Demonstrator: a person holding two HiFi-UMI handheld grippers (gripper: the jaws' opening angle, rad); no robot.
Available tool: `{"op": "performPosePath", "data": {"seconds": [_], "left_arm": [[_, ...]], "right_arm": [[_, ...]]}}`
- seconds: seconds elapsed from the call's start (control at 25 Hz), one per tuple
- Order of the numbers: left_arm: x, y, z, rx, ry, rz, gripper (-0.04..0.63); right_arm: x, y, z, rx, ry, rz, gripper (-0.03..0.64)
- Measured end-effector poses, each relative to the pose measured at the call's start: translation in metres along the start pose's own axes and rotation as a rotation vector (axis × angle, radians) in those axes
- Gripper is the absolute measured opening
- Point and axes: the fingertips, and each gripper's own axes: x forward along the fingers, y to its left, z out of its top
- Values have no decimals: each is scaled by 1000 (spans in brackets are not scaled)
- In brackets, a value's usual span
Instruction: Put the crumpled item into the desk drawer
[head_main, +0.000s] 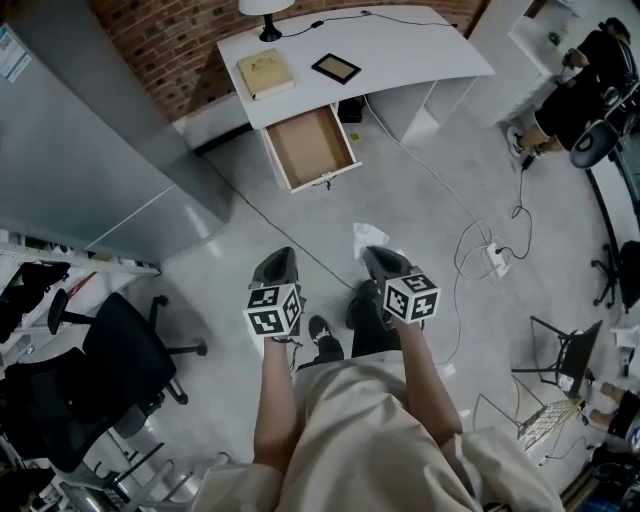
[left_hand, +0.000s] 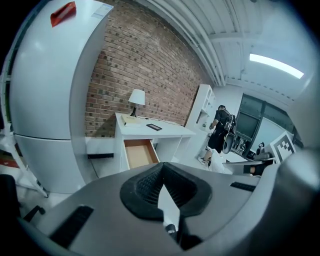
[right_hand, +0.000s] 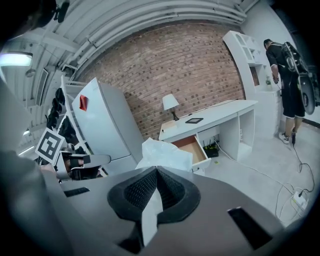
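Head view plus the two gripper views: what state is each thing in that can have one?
desk drawer: pulled open, looks empty.
crumpled item: pinched at the tip of the right tongs, not yet in the drawer.
right tongs: shut on the crumpled item.
left tongs: shut, nothing between them.
book: closed, lying flat on the desk.

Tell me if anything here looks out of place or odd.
The desk drawer hangs open and empty, and a cable with a power strip trails loose across the floor. Nothing looks spilled or damaged.
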Motion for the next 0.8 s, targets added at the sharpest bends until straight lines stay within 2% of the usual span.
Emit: {"op": "performPosePath", "data": {"seconds": [0.12, 0.24, 0.48, 0.8], "left_arm": [[6, 7, 7, 2, 1, -11, 15], [16, 21, 14, -2, 8, -15, 15], [52, 45, 39, 0, 8, 29, 15], [141, 66, 73, -16, 57, 60, 15]], "right_arm": [[11, -3, 15, 17, -48, -3, 26], [37, 3, 28, 0, -50, 21, 26], [90, -7, 56, -62, -23, 59, 26], [174, -55, 111, -111, 61, 104, 26]]}}
